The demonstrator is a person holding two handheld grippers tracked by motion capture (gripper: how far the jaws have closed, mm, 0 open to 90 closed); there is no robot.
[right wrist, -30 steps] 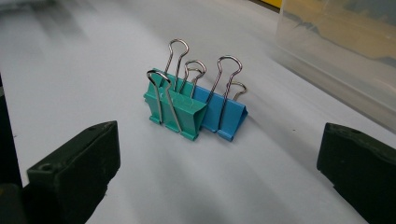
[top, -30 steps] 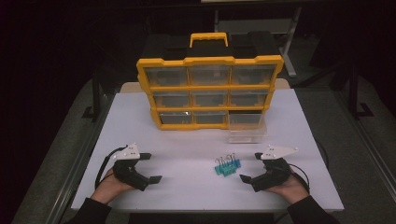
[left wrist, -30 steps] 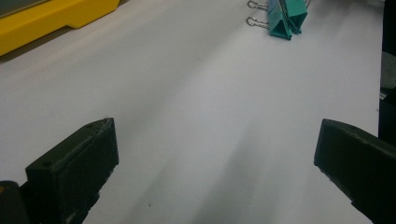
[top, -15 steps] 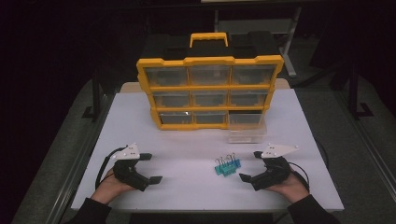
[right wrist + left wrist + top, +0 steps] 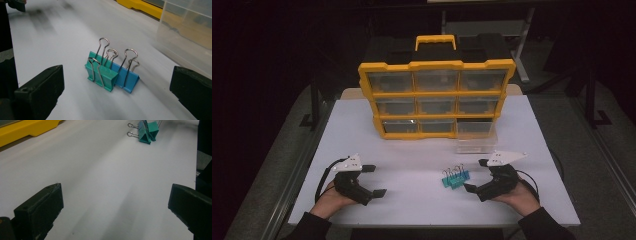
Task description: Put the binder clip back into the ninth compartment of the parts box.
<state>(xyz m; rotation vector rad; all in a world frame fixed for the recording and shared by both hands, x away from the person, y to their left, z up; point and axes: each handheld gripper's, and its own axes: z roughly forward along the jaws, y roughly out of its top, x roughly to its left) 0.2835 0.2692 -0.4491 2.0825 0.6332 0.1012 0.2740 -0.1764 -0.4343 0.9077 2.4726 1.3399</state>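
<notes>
the binder clips (image 5: pixel 455 177) stand close together on the white tabletop (image 5: pixel 422 150), near the front edge and right of centre. in the right gripper view they read as a green clip (image 5: pixel 101 72) in front and a blue clip (image 5: pixel 126 78) touching it behind, their wire handles raised. the right claw (image 5: pixel 476 175) rests on the tabletop just beside them, its jaws spread wide with nothing between them, the clips lying ahead of the gap. the left claw (image 5: pixel 374 181) sits well apart on the left, also near the front edge, jaws spread wide and holding nothing; its own view shows the clips (image 5: pixel 147 131) far off. behind the clips a clear plastic drawer (image 5: pixel 477 137) stands on the tabletop, just in front of the yellow organizer (image 5: pixel 437 97), whose bottom right slot is open and dark. the organizer stands upright with a yellow handle (image 5: pixel 435 40) on top.
</notes>
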